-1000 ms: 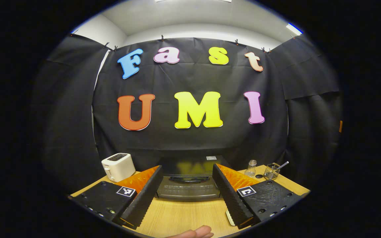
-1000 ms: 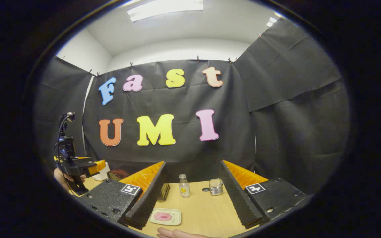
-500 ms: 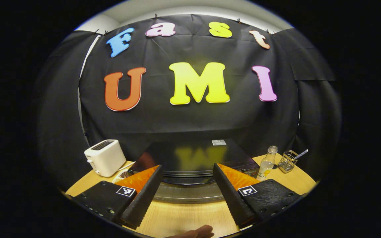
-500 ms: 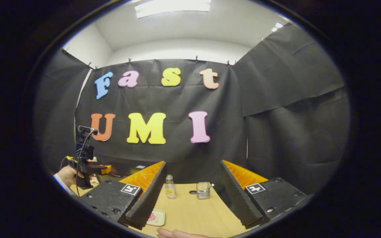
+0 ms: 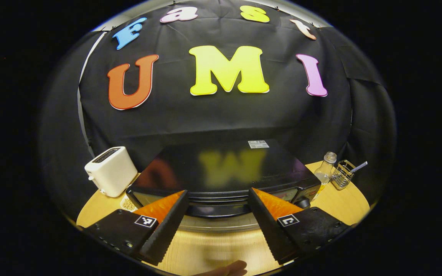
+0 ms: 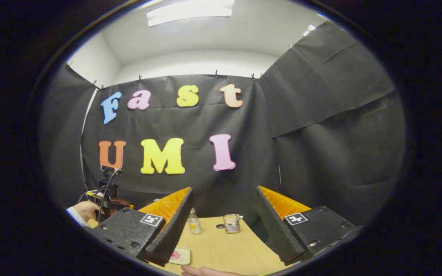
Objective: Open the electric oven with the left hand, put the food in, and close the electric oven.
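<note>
The black electric oven (image 5: 221,168) stands right in front of my left gripper (image 5: 218,192), which is open; its fingers reach toward the oven's front, where the curved door handle (image 5: 217,211) lies between them, untouched. The oven door looks closed. In the right gripper view, a small plate with pink food (image 6: 178,255) lies on the wooden table (image 6: 225,249), half hidden behind a finger of my right gripper (image 6: 224,189). That gripper is open, with nothing in it. The left gripper (image 6: 108,195) also shows far left there, held by a hand (image 6: 84,209).
A white toaster (image 5: 110,170) stands left of the oven with a small dish (image 5: 128,204) beside it. A glass bottle (image 5: 324,172) and a wire holder (image 5: 343,174) stand to the oven's right. The bottle (image 6: 194,224) and holder (image 6: 231,223) sit ahead of the right gripper.
My left gripper has moved forward to the oven, which now looms large between its fingers. The right gripper has swung slightly right, so the food plate slid behind its left-hand finger.
</note>
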